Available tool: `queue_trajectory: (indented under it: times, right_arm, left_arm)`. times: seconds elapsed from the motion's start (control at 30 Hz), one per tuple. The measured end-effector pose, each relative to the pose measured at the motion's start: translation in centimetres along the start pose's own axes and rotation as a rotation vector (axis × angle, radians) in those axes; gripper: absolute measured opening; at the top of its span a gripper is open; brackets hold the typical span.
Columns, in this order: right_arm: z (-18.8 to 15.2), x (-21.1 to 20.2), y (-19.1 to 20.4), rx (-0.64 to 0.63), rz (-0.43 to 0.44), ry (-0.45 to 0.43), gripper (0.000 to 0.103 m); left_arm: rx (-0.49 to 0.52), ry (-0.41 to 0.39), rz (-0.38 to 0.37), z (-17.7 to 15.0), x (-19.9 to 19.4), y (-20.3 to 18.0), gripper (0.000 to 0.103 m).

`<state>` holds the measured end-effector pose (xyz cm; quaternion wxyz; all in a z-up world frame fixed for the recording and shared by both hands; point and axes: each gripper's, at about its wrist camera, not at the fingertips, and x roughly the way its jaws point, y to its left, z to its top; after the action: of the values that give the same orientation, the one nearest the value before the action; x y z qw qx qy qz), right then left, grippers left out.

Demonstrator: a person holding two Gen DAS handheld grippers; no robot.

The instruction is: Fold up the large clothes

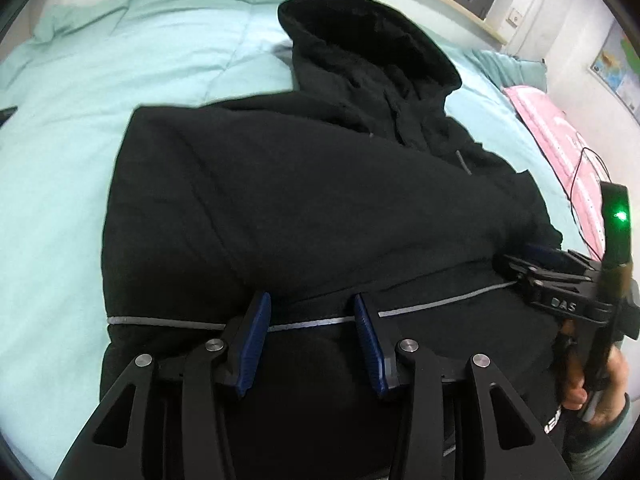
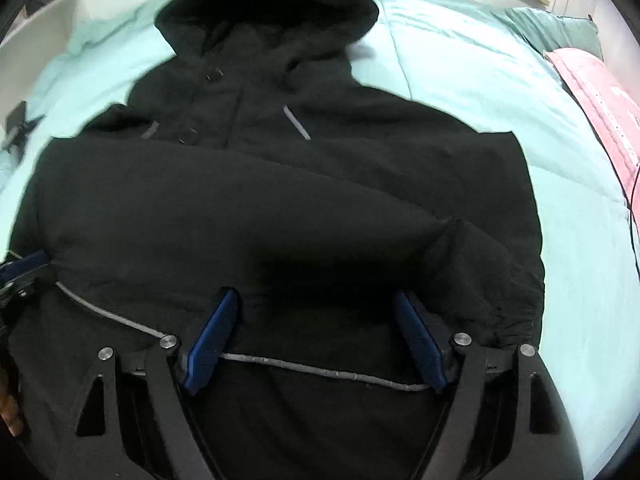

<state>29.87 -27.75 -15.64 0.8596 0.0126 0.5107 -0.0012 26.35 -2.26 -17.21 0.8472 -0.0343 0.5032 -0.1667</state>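
Both grippers are angled steeply down over the black hooded jacket (image 1: 280,208) (thick, matte, grey-piped): left gripper (image 1: 312,312) stands half-spread, right gripper (image 2: 316,312) wide, nothing pinched.

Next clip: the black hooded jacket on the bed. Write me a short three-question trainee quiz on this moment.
1. True or false: the jacket's hood points away from both grippers.
2. What colour is the quilt under the jacket?
A. mint green
B. white
C. grey
3. Fill in: the right gripper's jaws stand ____ over the jacket's reflective grey stripe.

Key: 1 true; 2 A; 3 open.
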Motion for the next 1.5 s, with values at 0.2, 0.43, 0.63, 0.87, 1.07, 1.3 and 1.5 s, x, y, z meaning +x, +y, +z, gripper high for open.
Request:
queue_trajectory:
  times: [0.2,0.43,0.63,0.87,1.07,1.3,1.5]
  right_arm:
    - [-1.8,-8.6,-2.1,-0.010,0.108,-0.137,0.074]
    - [-6.7,-5.4,-4.0,-0.063,0.022,-0.081,0.068]
    - [-9.1,-5.1,-4.2,-0.075,0.021,-0.198,0.069]
    - [-10.7,-5.6,-3.6,-0.082,-0.009,-0.218,0.069]
    - [-11.7,-5.9,-4.0,-0.070,0.018,-0.256,0.071]
    - [-10.4,-5.8,-3.8,-0.058,0.000,-0.155,0.073]
    - [-5.9,-8.1,-5.5,0.059,0.102,0.083,0.074]
  left_arm:
    - [-0.014,-0.118,-0.115,-1.5,-7.3,-0.3,0.045]
    - [-0.091,0.007,-0.045,-3.8,-3.2,2.4,0.047]
    - [-0.052,-0.073,-0.065,-5.5,-2.7,2.9,0.047]
    - [-0.029,-0.117,-0.038,-6.0,-2.9,2.8,0.047]
    - [-0.015,-0.150,-0.032,-6.0,-2.6,2.3,0.047]
    - [-0.038,-0.043,-0.008,-4.0,-2.6,1.8,0.047]
    - [-0.058,0.020,-0.067,1.8,-9.0,0.7,0.048]
